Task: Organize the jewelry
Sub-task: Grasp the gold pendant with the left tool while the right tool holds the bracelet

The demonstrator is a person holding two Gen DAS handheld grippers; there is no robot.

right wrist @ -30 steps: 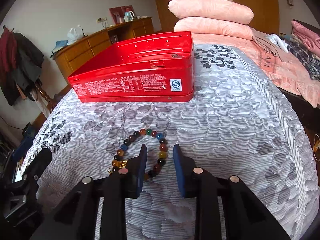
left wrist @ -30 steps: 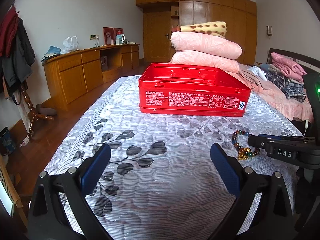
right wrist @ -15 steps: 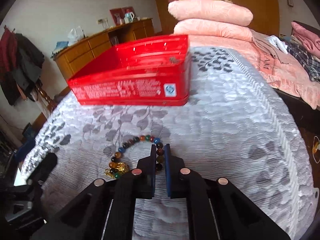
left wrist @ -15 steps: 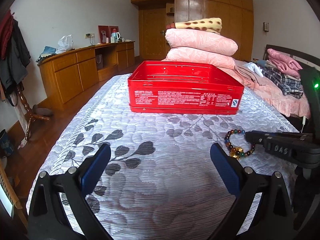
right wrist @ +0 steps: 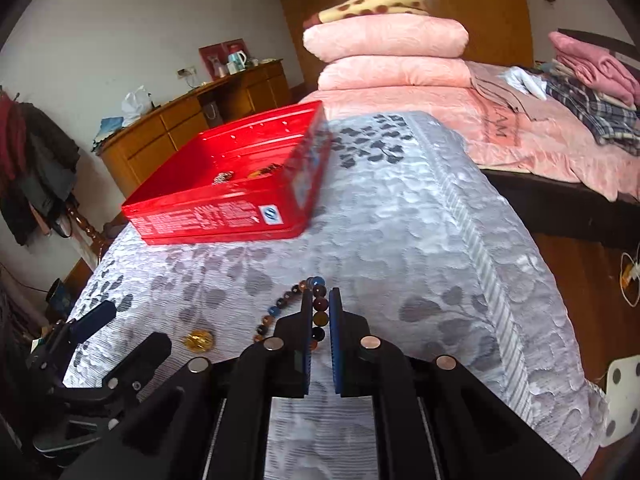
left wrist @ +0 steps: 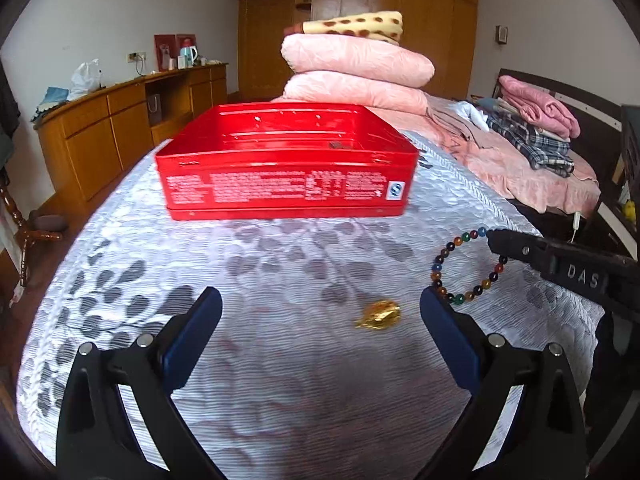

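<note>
While our right gripper pinches the bead bracelet clear of the bedspread and our left gripper gapes empty, we judge the strand light, limp, slippery; a gold charm lies beneath, short of the red tin.

We see bare bedspread mid-frame before the red tin; only a gold charm lies there.
</note>
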